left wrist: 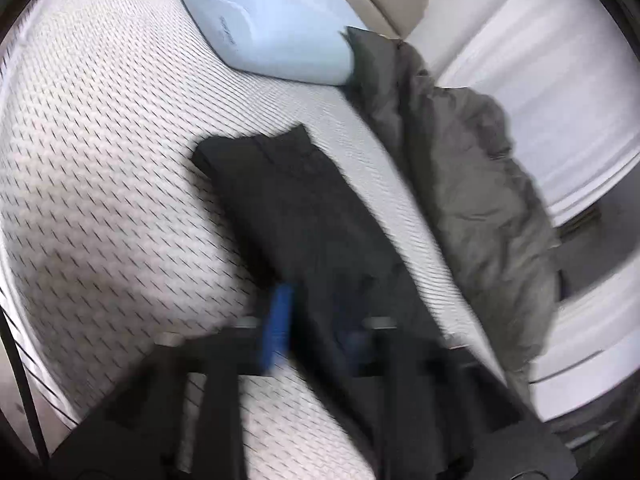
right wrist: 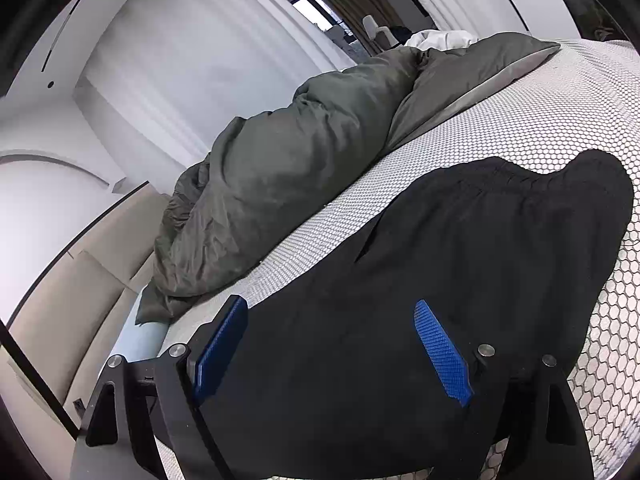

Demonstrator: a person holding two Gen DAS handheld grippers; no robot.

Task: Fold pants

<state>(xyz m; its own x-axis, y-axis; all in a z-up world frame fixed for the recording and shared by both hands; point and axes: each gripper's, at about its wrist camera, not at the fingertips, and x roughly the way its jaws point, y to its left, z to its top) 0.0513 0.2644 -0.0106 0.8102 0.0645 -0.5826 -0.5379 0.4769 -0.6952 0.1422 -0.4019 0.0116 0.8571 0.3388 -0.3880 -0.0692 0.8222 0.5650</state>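
While your right gripper hangs low over the black soft pants, its two blue ridged pads stand wide apart and pinch nothing. You see the pants lying flat on the white mattress with the honeycomb pattern, near its front edge. A bunched grey-green blanket lies along the far edge, just beside the pants but apart from them. Your left gripper is blurry over the pants, so you cannot tell if it is holding or let go. A pale blue pillow sits at one mattress corner, touching the blanket.
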